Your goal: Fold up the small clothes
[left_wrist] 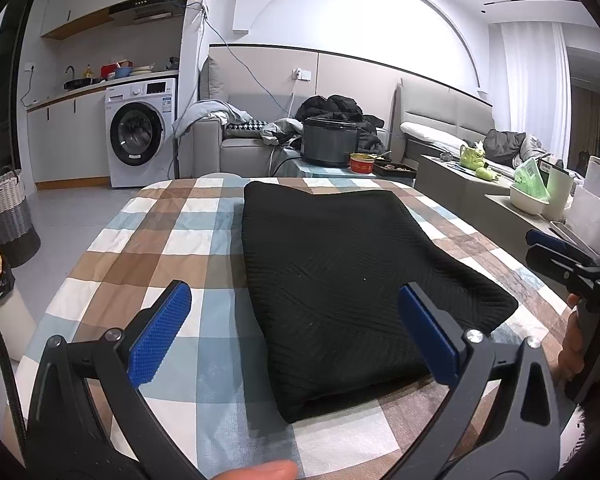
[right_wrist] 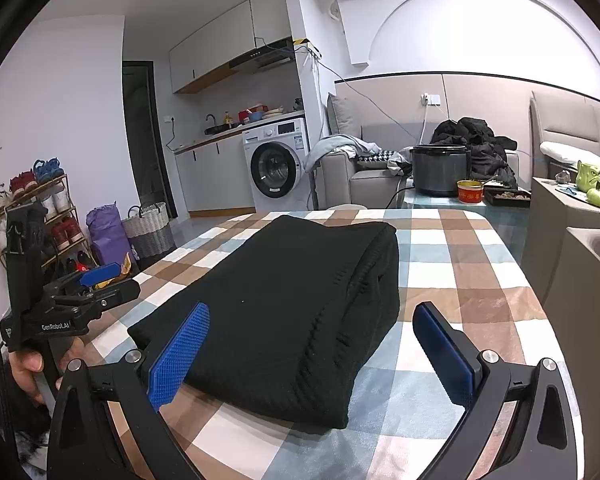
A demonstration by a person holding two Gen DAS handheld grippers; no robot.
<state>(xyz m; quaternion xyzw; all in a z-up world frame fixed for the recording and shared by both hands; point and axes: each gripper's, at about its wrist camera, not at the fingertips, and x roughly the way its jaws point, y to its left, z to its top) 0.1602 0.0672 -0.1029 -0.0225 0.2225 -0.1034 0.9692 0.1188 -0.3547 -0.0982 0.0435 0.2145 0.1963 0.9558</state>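
A black knitted garment (left_wrist: 340,272) lies folded in a thick rectangle on the checked tablecloth (left_wrist: 160,240). It also shows in the right wrist view (right_wrist: 284,304). My left gripper (left_wrist: 296,332) is open and empty, held above the garment's near edge. My right gripper (right_wrist: 312,348) is open and empty, above the garment's near right corner. The right gripper appears at the right edge of the left wrist view (left_wrist: 556,248). The left gripper appears at the left of the right wrist view (right_wrist: 100,280), off the table's left side.
A grey cooker pot (left_wrist: 330,140) and a red tin (left_wrist: 362,163) stand on a small table beyond the far edge. A sofa with dark clothes (left_wrist: 340,110), a washing machine (left_wrist: 142,132), a woven basket (left_wrist: 8,216) and a side counter (left_wrist: 500,200) surround the table.
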